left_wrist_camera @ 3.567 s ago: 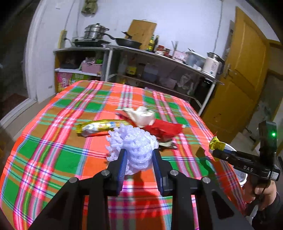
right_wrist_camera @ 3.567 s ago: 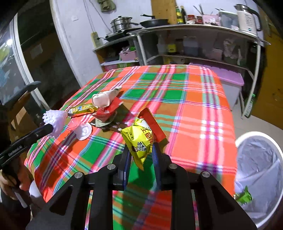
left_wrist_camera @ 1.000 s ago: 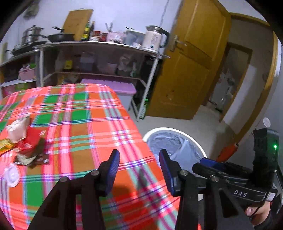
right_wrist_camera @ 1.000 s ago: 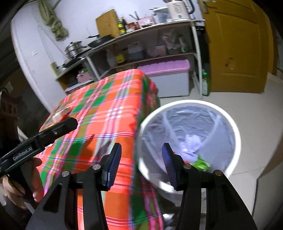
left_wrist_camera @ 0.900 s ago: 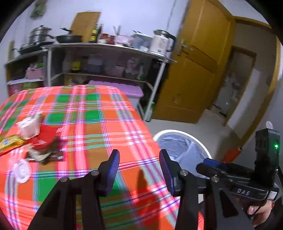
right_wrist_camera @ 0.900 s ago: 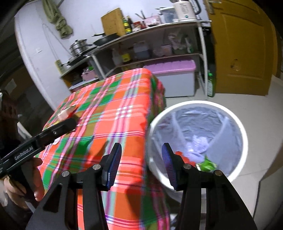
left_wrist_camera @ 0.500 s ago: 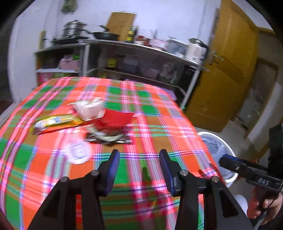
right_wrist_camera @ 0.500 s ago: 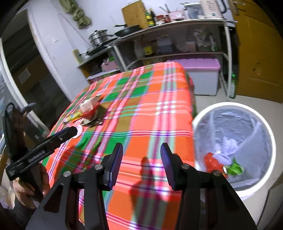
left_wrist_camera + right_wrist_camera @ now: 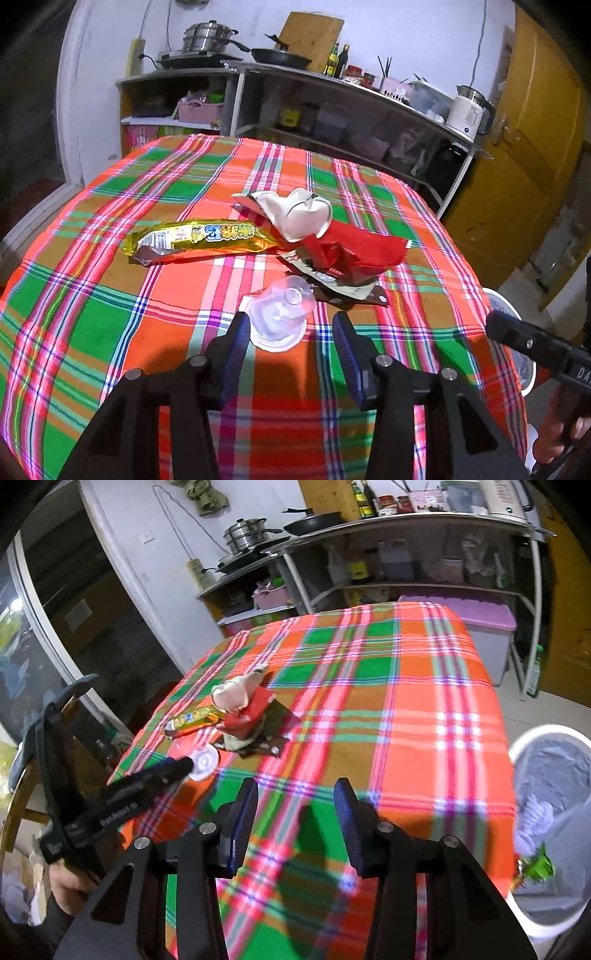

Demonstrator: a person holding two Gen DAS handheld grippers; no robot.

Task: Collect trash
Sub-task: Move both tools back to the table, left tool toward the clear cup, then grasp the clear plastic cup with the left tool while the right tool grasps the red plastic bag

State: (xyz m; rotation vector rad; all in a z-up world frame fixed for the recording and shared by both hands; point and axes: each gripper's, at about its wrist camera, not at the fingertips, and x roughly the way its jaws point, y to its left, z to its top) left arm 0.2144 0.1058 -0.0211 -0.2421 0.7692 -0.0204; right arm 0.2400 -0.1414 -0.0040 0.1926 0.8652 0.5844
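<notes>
Fingers (image 9: 236, 343) of both grippers stand apart, holding nothing.

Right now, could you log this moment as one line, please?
left gripper: open over clear cup | right gripper: open, empty | wrappers on table | bin: partly filled

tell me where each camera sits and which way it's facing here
Left wrist: on the left gripper, tilted down over the plaid table at the clear plastic cup, yellow wrapper and red wrapper; its open, empty jaws show, plus the right gripper at the right edge.
Right wrist: on the right gripper, tilted down over the table's near edge, trash bin at right; its open, empty jaws show, plus the left gripper and hand.
Shared: the table, the trash pile, the kitchen shelves.
</notes>
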